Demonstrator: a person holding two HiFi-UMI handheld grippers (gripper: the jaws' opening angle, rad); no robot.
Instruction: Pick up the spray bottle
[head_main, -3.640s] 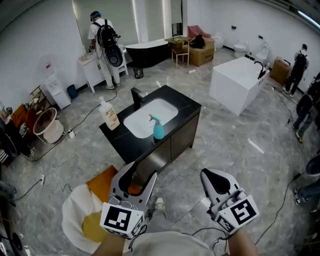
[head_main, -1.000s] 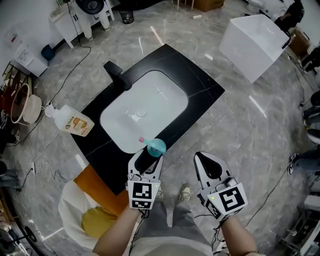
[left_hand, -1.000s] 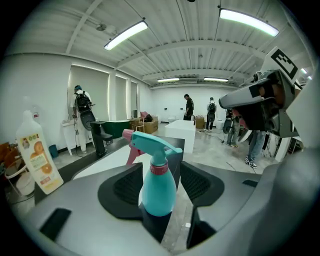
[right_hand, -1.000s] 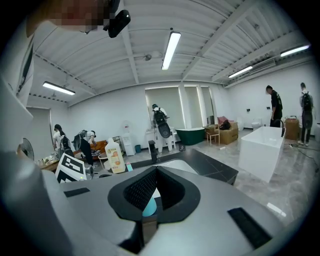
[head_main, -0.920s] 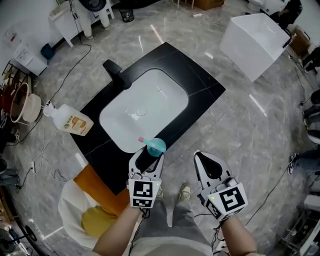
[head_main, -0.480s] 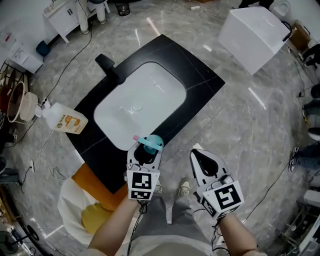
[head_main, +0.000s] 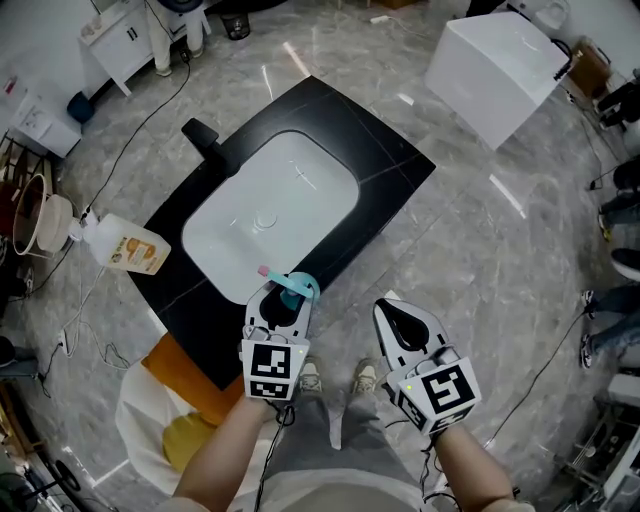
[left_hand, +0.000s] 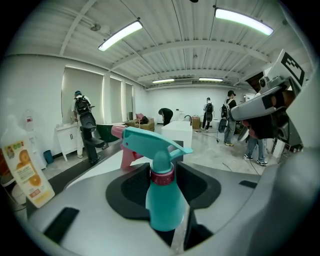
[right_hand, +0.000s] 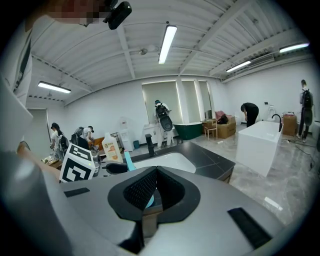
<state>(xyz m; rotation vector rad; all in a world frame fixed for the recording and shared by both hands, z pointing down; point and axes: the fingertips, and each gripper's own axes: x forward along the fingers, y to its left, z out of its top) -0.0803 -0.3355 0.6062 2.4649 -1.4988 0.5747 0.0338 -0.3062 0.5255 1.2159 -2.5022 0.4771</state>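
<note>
Grey shiny floor (head_main: 480, 250) goes all around a black counter (head_main: 390, 165) that sits slantwise in the middle of a big white room. A white sink bowl (head_main: 270, 215) is sunk into the counter, with a black tap (head_main: 203, 137) at its far left side. A soap bottle (head_main: 125, 252) with an orange label lies out past the counter's left corner. A big white block (head_main: 490, 60) stands well apart at the top right, and the floor between it and the counter is bare and wide. Cables (head_main: 130, 160) trail over the floor on the left. Down by the counter's near left corner I see an orange cloth (head_main: 185, 365) and a yellow lump (head_main: 190, 440) on something white. My left gripper (head_main: 275, 315) is right at the counter's near edge, just in front of the sink bowl. Its two fingers are squeezed onto the teal spray bottle (head_main: 292, 288), one on each side of the body, with the pink nozzle pointing toward the sink. I cannot tell if the bottle's bottom touches the counter. My right gripper (head_main: 400, 320) hangs over bare floor just off the counter's edge, near the person's shoes (head_main: 368, 378). Its fingers are pressed together at the tips with nothing between them.
</note>
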